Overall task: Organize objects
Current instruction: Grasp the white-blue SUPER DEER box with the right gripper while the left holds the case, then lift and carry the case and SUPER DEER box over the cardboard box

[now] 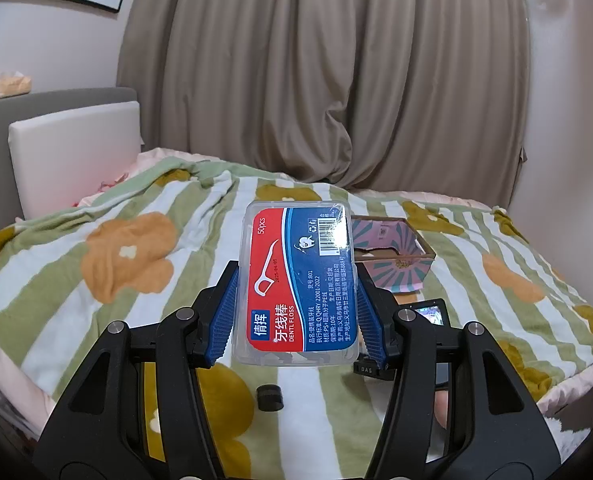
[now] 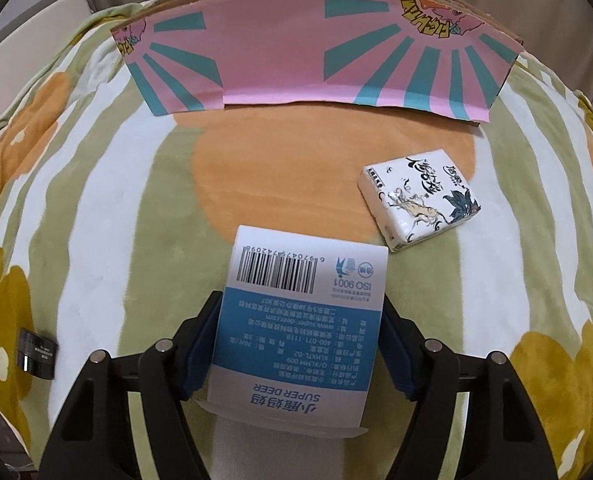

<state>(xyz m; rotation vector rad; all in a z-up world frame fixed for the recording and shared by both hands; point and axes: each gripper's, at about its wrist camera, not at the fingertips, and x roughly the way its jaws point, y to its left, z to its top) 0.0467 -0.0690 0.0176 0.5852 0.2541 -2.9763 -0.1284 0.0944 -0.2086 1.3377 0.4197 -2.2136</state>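
My left gripper (image 1: 296, 312) is shut on a clear dental floss box (image 1: 296, 280) with a red and blue label, held above the bed. A pink and teal cardboard box (image 1: 392, 254) stands open behind it, to the right. My right gripper (image 2: 300, 344) is shut on a white and blue Super Deer pack (image 2: 300, 320), low over the blanket. The same cardboard box (image 2: 316, 52) stands straight ahead in the right wrist view. A small white tissue pack (image 2: 418, 198) with ink drawings lies on the blanket between the box and my right gripper, to the right.
A striped green and white flower blanket (image 1: 96, 264) covers the bed. A small black cylinder (image 1: 269, 397) lies under my left gripper. A small black device (image 2: 36, 354) lies at the left. The other gripper's black body (image 1: 428, 316) is close to the right. Curtains (image 1: 336, 80) hang behind.
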